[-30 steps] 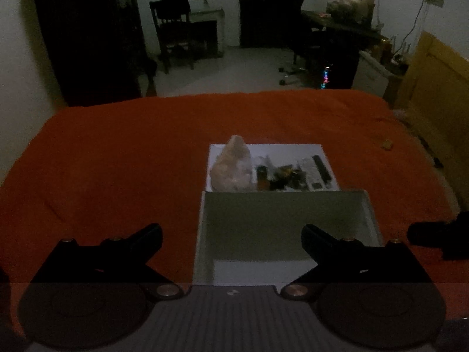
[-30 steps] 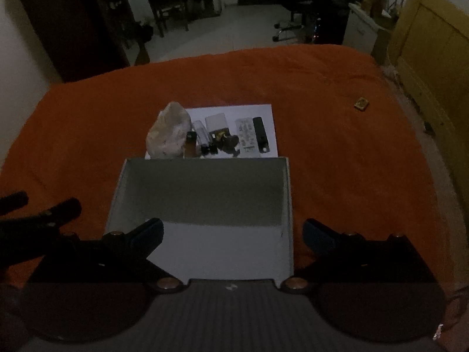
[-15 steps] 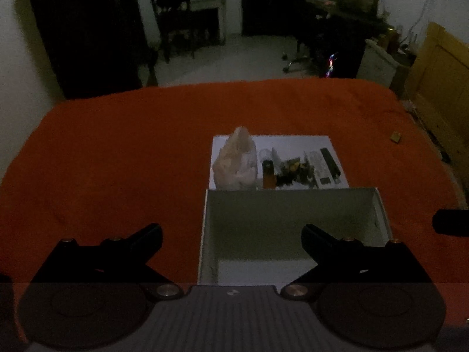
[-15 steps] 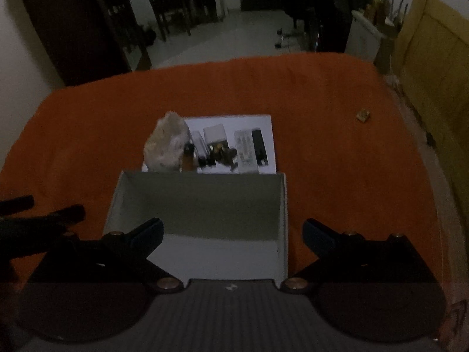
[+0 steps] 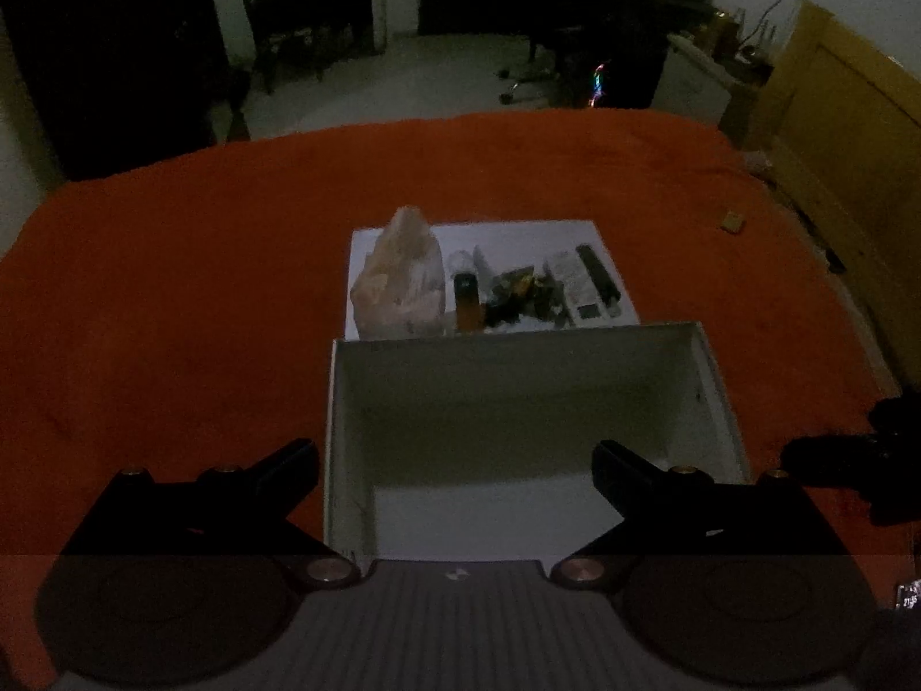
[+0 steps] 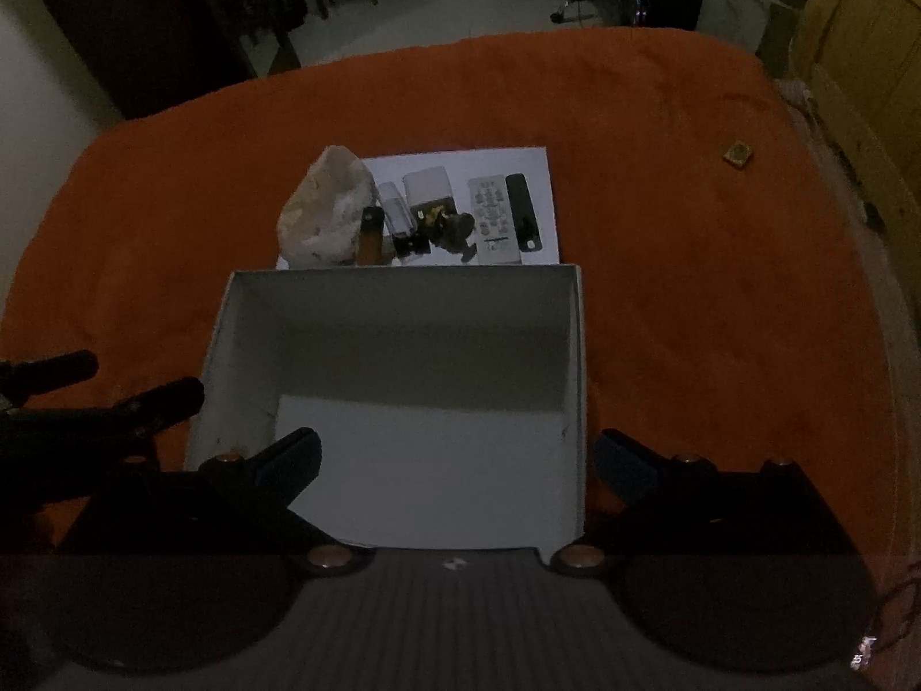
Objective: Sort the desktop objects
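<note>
An empty white box (image 5: 714,368) (image 6: 577,357) stands on the orange cloth. Behind it lies a white sheet (image 5: 518,233) (image 6: 518,158) with a crumpled pale bag (image 5: 400,279) (image 6: 322,210), an amber bottle (image 5: 467,302) (image 6: 370,239), a white remote (image 6: 490,219), a black bar (image 5: 598,273) (image 6: 521,210) and a small dark clutter (image 5: 518,291) (image 6: 443,224). My left gripper (image 5: 455,463) is open and empty over the box's near side. My right gripper (image 6: 455,460) is open and empty over the box. The left gripper's fingers (image 6: 167,397) show at the right view's left edge.
A small brown square item (image 5: 732,221) (image 6: 738,152) lies on the cloth at the far right. The orange cloth (image 5: 172,288) covers the whole surface. A wooden board (image 5: 834,132) stands to the right; a chair and desk stand in the dark room beyond.
Both cameras have risen and tilted down a little, so the box and the sheet look lower in the views. Both grippers stay open and empty.
</note>
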`<state>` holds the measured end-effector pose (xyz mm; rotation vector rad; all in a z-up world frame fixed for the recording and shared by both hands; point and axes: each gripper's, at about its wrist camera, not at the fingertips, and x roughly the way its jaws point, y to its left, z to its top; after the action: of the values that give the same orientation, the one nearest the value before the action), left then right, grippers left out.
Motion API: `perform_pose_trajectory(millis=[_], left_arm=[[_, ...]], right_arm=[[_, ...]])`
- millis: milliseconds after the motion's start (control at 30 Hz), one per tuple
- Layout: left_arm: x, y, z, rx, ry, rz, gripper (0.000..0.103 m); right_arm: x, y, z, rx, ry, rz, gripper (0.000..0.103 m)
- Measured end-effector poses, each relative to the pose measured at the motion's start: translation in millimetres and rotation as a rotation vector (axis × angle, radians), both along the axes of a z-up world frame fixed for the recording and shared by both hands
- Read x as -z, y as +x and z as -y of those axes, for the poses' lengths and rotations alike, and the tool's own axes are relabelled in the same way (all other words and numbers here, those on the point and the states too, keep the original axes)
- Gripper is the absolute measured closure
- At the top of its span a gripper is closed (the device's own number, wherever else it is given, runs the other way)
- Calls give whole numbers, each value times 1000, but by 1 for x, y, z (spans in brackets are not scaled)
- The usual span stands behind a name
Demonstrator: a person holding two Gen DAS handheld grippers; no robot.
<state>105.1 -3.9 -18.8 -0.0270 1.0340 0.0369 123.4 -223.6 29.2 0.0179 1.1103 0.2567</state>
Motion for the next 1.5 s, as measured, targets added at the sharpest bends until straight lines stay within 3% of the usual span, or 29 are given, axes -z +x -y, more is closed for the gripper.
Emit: perform_pose_trajectory(millis=[67, 200, 367, 567, 733, 867, 967, 1033, 1167, 1267, 1367, 1500], left_arm=[[8, 2, -1, -3, -8, -36, 0], [9, 5, -8, -45, 29, 31, 0], [3, 19, -19, -43, 1, 97, 1], [0, 42, -8, 45, 18, 86, 1], [-2, 70, -4, 91, -34, 91, 1], [-2, 92, -13, 16, -61, 113, 1], [-7, 98, -21, -84, -30, 233, 1], [-9, 107, -20, -83, -1, 258, 1], [-13, 123, -22, -13, -43, 266, 1], [-14, 141, -26, 31, -77, 215, 1], [-8, 165, -34, 8, -90, 140, 1], [-2, 195, -42, 43, -102, 131, 1]], right_arm=[[4, 6, 0, 6, -21, -2, 0], [10, 19, 0, 23, -69, 47, 0], [9, 35, -3, -13, -57, 130, 0], [16, 68, 0, -2, -98, 99, 1], [14, 95, 3, 5, -98, 85, 1], [7, 111, 0, 0, -65, 92, 0], [1, 119, -8, -58, -55, 117, 0], [-4, 122, -14, -84, -70, 148, 0], [-15, 135, -14, -101, -33, 167, 1], [-30, 158, -8, -69, 34, 151, 3], [-42, 181, -11, -75, 15, 180, 3], [-51, 201, -17, -106, -3, 255, 3]])
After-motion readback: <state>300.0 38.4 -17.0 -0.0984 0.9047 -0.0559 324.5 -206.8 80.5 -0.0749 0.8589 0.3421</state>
